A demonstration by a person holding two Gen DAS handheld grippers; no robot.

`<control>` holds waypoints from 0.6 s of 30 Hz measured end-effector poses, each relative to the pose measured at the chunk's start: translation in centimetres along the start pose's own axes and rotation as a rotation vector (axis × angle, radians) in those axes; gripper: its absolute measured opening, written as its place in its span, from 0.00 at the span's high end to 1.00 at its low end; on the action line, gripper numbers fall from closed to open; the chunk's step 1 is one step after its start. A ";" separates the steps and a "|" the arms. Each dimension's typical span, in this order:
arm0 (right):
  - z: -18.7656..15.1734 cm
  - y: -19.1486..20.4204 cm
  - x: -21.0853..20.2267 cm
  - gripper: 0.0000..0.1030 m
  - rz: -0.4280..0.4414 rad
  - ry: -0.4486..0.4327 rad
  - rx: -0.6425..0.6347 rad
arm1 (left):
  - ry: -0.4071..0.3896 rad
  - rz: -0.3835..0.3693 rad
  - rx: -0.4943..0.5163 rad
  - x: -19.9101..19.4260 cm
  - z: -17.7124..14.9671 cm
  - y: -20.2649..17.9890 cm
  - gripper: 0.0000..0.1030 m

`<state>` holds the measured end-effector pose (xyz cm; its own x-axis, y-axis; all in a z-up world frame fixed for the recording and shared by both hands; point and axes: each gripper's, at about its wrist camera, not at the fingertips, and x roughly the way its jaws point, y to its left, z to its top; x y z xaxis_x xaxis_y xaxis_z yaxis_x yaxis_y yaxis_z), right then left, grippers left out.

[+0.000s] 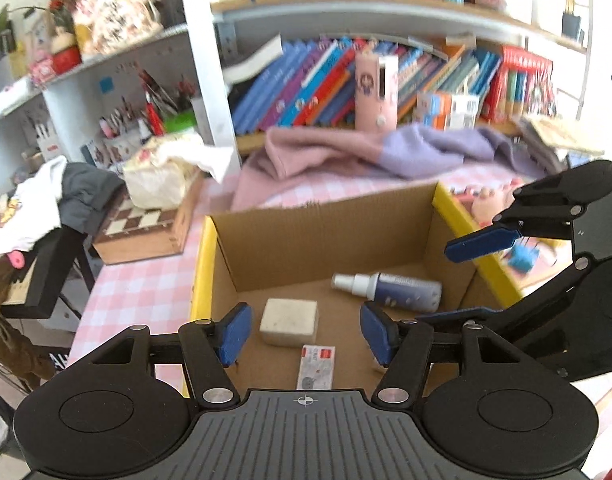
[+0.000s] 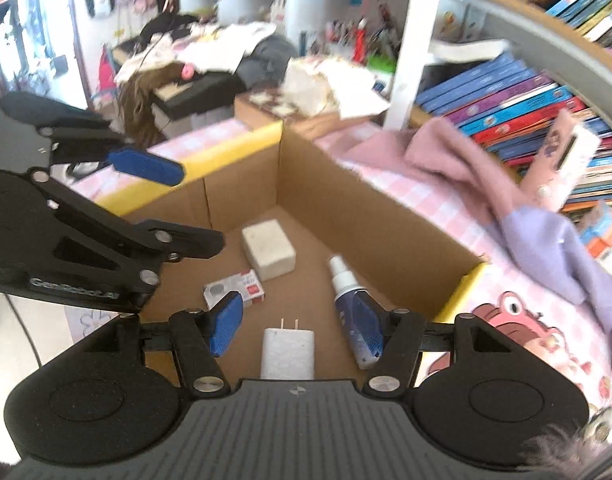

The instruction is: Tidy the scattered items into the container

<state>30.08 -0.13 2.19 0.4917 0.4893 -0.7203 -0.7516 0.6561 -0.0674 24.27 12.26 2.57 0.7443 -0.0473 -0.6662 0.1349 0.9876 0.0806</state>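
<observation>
The right tool [image 2: 295, 334] hangs over the cardboard box [image 2: 370, 216] with its jaws apart and nothing between them. In the box lie a white plug [image 2: 287, 354], a spray bottle [image 2: 350, 304], a white block [image 2: 269, 249] and a small card box [image 2: 233, 288]. The left tool [image 2: 173, 204] is beside it.

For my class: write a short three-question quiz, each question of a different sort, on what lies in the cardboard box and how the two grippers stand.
1. True or false: the spray bottle stands upright in the cardboard box.
2. Which lies nearest the right gripper? A) white block B) white charger plug C) small printed carton
3. Fill in: the left gripper holds ____.

Key: 1 false, it lies on its side. 2 B. 3 nothing; its pads stand apart above the box floor.
</observation>
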 end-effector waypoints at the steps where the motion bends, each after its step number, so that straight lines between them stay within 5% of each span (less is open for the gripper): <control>1: -0.1 0.0 -0.7 0.43 -0.013 -0.016 0.006 | -0.013 0.000 -0.004 -0.7 -0.1 -0.1 0.38; 13: -4.2 0.5 -8.6 0.42 -0.176 -0.168 0.174 | -0.140 0.100 -0.017 -8.0 -3.3 -2.2 0.32; 18: -7.1 1.5 -11.4 0.43 -0.232 -0.201 0.266 | -0.129 0.109 -0.085 -9.9 -5.8 -2.2 0.32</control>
<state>20.25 -8.81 5.42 0.7310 0.3955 -0.5560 -0.4832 0.8754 -0.0127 12.78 11.43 4.70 0.8301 0.0473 -0.5555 -0.0027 0.9967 0.0808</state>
